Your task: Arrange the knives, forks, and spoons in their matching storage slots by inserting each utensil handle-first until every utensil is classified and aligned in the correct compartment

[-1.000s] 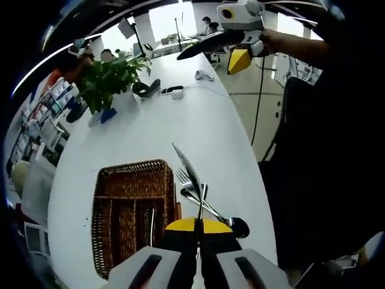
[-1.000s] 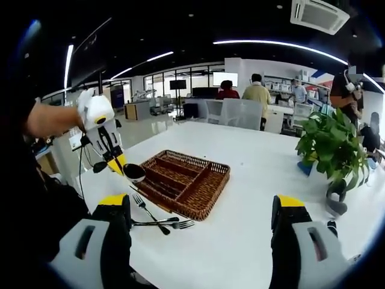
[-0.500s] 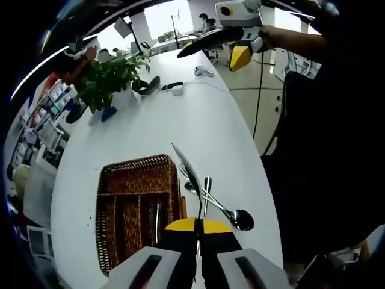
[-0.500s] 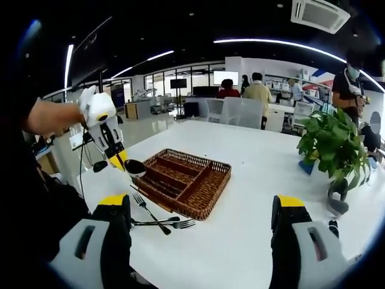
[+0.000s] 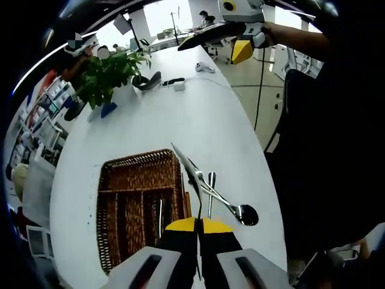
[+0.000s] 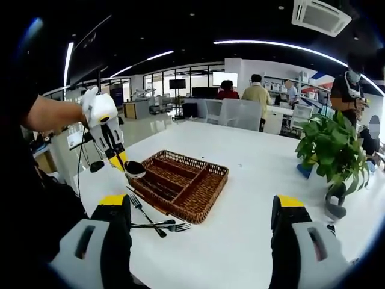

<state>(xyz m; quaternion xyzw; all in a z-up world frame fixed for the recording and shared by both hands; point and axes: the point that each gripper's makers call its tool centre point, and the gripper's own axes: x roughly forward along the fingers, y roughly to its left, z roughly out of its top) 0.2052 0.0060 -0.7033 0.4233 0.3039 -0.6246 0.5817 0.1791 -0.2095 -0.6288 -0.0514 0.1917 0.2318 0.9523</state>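
- We take the brown woven wicker cutlery tray (image 6: 180, 183) on the white table (image 6: 252, 180) as our landmark.
- Our left gripper (image 5: 199, 230) has its yellow-tipped jaws pressed together on a thin dark utensil handle; in the right gripper view that gripper (image 6: 120, 162) hangs over the tray's near corner with a black spoon bowl (image 6: 135, 170) below its tips.
- Our right gripper (image 6: 201, 208) stands wide apart, holding nothing.
- Beside the tray's outer long edge lie a silver knife (image 5: 185, 162), a shiny spoon (image 5: 240, 212) and forks (image 6: 157, 224), overlapping; we cannot count them surely.
- Inside one slot a pale utensil (image 5: 160, 214) shows, its type unclear.
- Beyond the tray stands a leafy green potted plant (image 6: 328, 147).
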